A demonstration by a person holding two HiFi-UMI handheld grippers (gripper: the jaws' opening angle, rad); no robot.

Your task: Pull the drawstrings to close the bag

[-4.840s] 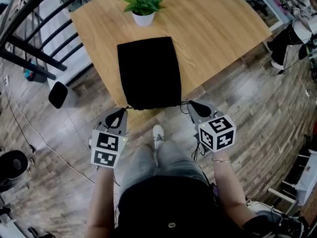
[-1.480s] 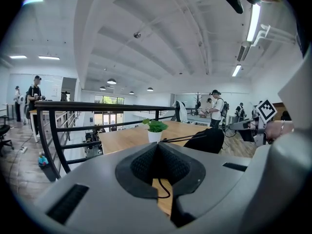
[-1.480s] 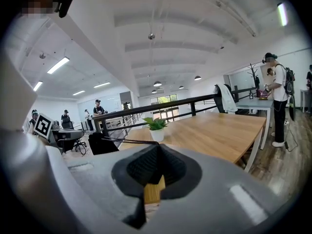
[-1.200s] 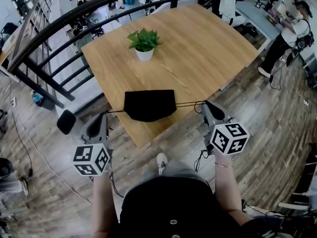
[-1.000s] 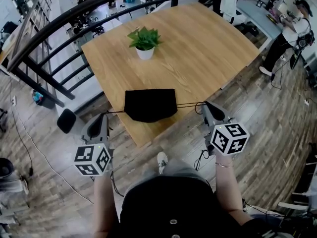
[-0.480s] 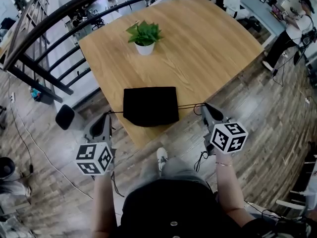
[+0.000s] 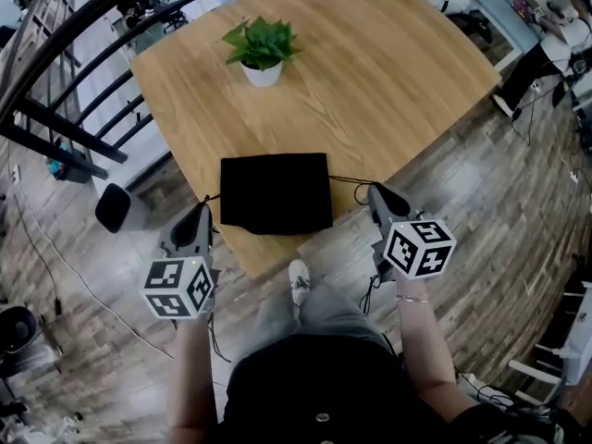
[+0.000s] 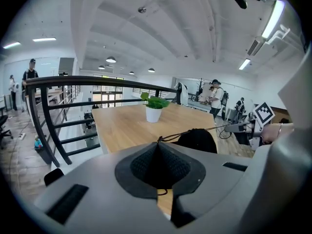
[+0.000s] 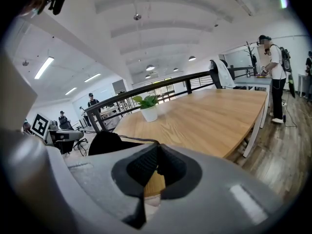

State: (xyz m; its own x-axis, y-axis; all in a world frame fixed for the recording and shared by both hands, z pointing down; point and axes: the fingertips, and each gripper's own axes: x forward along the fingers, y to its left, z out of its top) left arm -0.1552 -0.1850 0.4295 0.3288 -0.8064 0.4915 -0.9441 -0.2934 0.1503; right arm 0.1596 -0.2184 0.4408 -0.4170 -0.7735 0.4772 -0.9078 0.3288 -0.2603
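Left gripper at nine o'clock of the bag, right gripper at three, both clamped on the drawstrings. Soft, light cloth (probably slides easily), so hold those thin strings, never the fabric.

plant: potted plant | on: wooden table | beyond: black railing

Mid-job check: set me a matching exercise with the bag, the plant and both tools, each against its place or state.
Things:
1. black bag
2. potted plant
3. left tool
4. right tool

Place or state:
A. stands upright farther back on the table
B. shut on the right drawstring
C. lies flat by the table's near edge
D. shut on the left drawstring

Pairs: 1-C; 2-A; 3-D; 4-B
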